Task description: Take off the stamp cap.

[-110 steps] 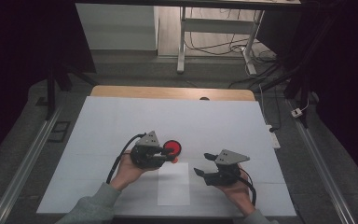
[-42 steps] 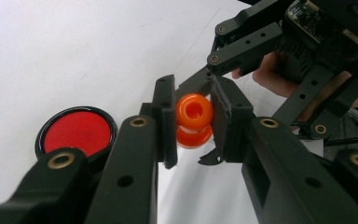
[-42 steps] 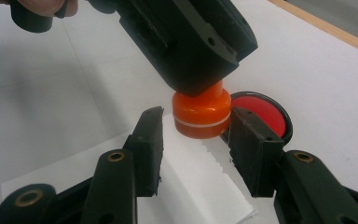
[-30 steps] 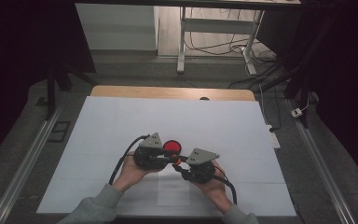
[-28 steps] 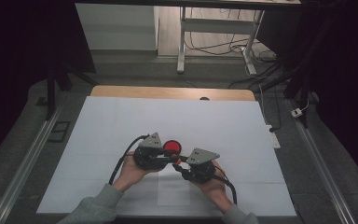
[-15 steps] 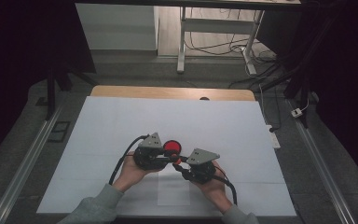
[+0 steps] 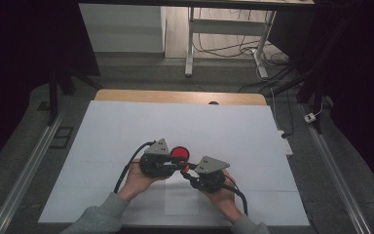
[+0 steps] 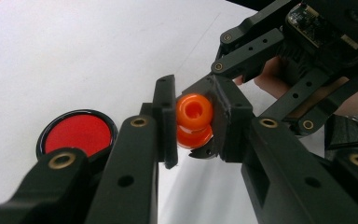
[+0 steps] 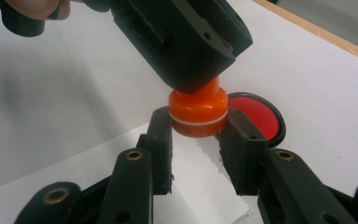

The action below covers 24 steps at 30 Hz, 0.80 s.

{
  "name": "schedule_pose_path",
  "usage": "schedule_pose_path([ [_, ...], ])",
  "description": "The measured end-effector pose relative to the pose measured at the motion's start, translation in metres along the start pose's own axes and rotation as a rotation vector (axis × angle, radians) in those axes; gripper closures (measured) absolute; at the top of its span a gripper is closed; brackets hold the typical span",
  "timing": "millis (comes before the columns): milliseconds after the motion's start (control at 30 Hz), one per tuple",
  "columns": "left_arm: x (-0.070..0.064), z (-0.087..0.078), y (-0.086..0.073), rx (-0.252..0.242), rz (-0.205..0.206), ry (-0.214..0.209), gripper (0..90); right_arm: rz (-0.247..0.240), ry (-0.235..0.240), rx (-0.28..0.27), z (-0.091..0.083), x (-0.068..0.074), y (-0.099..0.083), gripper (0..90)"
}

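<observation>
A small orange stamp (image 8: 194,112) with a white band (image 9: 198,109) is held in the air between both grippers, just in front of a round red ink pad (image 7: 179,152). My left gripper (image 8: 193,122) is shut on the stamp's narrow upper knob. My right gripper (image 9: 198,140) is shut on its wider banded base from below, its jaws pressed against both sides. In the high view the two grippers meet tip to tip at the stamp (image 7: 184,168), left gripper (image 7: 178,165) and right gripper (image 7: 187,173). The left gripper's black fingers (image 9: 191,46) hide the stamp's top in the right gripper view.
A small white paper sheet (image 7: 182,197) lies on the white table cover (image 7: 126,126) under the grippers; its edge (image 9: 205,186) sits below the stamp. The ink pad (image 8: 78,133) has a black rim. A wooden table edge (image 7: 175,96) runs along the back.
Since 3.7 s ago my right gripper has moved left to meet the left gripper at the stamp. Over the last second both have stayed nearly still.
</observation>
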State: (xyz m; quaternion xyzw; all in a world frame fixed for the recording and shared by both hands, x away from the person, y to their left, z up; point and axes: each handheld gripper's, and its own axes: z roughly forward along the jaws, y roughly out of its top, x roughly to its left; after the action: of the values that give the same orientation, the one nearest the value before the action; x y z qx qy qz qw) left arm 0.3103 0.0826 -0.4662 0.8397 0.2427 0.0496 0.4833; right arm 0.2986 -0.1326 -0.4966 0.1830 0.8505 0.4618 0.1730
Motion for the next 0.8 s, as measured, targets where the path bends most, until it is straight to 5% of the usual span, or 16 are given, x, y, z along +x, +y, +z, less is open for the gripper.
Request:
schedule_pose_path([
  [800,-0.0001,-0.0007,-0.0008,-0.013,-0.008,-0.005,72.7,0.005,-0.005,-0.015,-0.0014,0.0009,-0.0021,64.9],
])
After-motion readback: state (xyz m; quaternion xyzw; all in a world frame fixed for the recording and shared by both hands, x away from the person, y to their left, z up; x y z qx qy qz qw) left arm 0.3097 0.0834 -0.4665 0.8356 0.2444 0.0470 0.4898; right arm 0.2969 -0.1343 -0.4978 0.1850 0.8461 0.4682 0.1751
